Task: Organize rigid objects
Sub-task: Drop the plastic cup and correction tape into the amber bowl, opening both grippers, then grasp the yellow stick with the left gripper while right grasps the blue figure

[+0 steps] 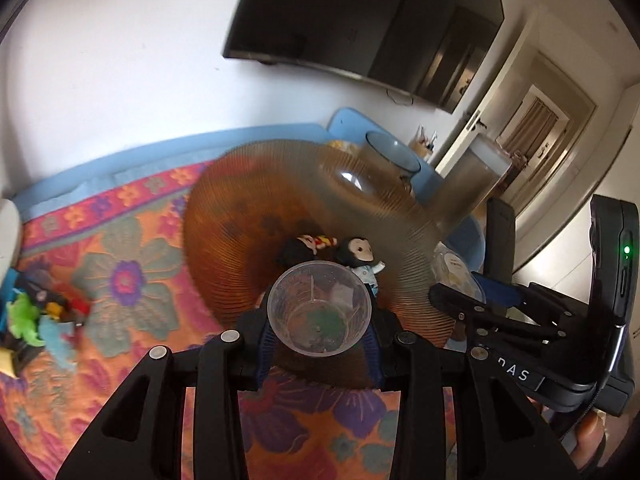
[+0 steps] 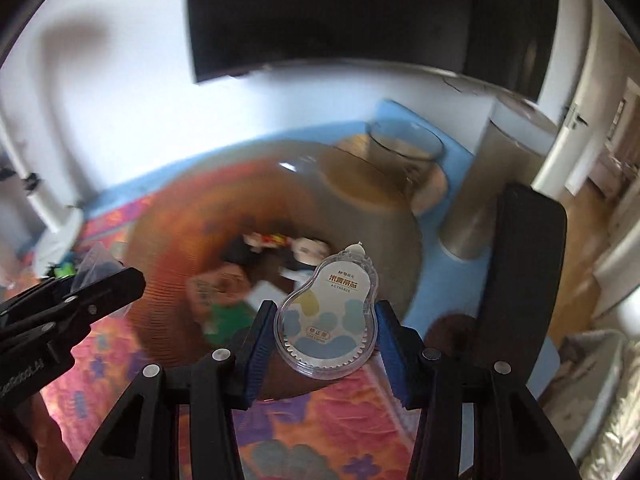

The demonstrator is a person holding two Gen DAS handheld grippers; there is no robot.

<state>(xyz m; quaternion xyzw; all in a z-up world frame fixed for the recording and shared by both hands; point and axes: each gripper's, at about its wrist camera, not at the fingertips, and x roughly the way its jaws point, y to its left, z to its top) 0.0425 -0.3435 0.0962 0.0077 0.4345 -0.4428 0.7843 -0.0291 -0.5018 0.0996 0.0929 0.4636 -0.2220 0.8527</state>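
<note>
My left gripper (image 1: 319,340) is shut on a small clear plastic cup (image 1: 319,309), mouth toward the camera, held over the near rim of a large ribbed amber bowl (image 1: 240,216). Two small dolls (image 1: 356,254) lie inside the bowl. My right gripper (image 2: 320,344) is shut on a clear pear-shaped correction tape refill (image 2: 330,320), held above the same bowl (image 2: 176,240), where dolls and a green item (image 2: 228,316) lie blurred. The right gripper also shows in the left wrist view (image 1: 464,304), and the left gripper in the right wrist view (image 2: 100,284).
A floral orange-pink cloth (image 1: 132,272) covers the table, on a blue mat (image 1: 168,148). Several toys (image 1: 36,312) lie at the left. A grey glass (image 1: 390,156) and a tall frosted cylinder (image 1: 476,176) stand behind the bowl. A dark TV hangs on the wall.
</note>
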